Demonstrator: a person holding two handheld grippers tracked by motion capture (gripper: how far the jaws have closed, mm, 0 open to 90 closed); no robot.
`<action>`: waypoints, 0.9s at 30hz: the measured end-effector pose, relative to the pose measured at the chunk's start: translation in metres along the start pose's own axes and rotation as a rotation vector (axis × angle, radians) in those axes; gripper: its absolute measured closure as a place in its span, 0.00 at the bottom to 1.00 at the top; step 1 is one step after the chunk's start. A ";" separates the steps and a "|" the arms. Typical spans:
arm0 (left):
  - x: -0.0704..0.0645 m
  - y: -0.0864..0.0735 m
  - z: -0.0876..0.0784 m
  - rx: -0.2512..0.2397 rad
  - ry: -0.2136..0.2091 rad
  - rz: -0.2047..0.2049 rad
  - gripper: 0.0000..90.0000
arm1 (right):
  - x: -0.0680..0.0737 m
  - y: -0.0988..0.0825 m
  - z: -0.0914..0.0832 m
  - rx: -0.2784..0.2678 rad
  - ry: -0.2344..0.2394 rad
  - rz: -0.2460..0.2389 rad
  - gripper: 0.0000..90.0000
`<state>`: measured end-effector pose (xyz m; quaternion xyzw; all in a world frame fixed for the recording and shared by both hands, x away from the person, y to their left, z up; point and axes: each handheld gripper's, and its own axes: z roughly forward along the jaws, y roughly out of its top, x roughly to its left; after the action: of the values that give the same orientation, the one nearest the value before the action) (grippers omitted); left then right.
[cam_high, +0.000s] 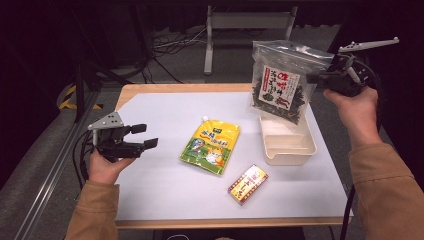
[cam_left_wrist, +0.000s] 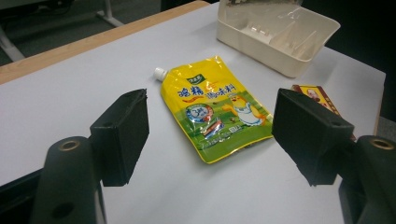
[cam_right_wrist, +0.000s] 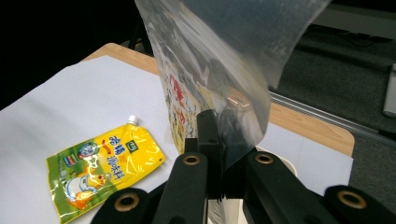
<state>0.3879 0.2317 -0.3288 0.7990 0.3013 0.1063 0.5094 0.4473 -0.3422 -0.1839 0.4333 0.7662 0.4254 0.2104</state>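
Nearest the person, one small box (cam_high: 248, 184) is lying by the table's (cam_high: 165, 200) near edge, untouched. A little farther in, one yellow pouch (cam_high: 210, 146) is lying flat mid-table, also waiting. The left hand-held gripper (cam_high: 145, 136) is hovering over the left edge with its jaws standing apart and nothing between them. Toward the right edge, one cream bin (cam_high: 287, 142) is sitting, seemingly empty, though the bag is hiding part of it. Farthest, the right hand-held gripper (cam_high: 314, 78) is holding one clear bag (cam_high: 281, 82) of dark dried food, jaws clamped on its side, hanging just above the bin's far end. So the packing is looking barely begun: the bag is on its way in, and the pouch and box are remaining.
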 end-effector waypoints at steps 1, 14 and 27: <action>0.001 0.000 0.000 0.003 0.001 0.001 0.31 | -0.002 0.000 0.001 0.001 -0.003 0.000 0.99; 0.004 -0.004 0.003 0.030 -0.008 -0.026 0.30 | -0.014 -0.003 0.011 0.027 -0.068 0.018 0.99; 0.006 -0.005 0.006 0.048 -0.005 -0.030 0.30 | -0.024 -0.008 0.013 0.041 -0.104 0.053 0.99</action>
<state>0.3935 0.2318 -0.3370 0.8067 0.3144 0.0895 0.4924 0.4652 -0.3585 -0.1990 0.4793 0.7510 0.3917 0.2299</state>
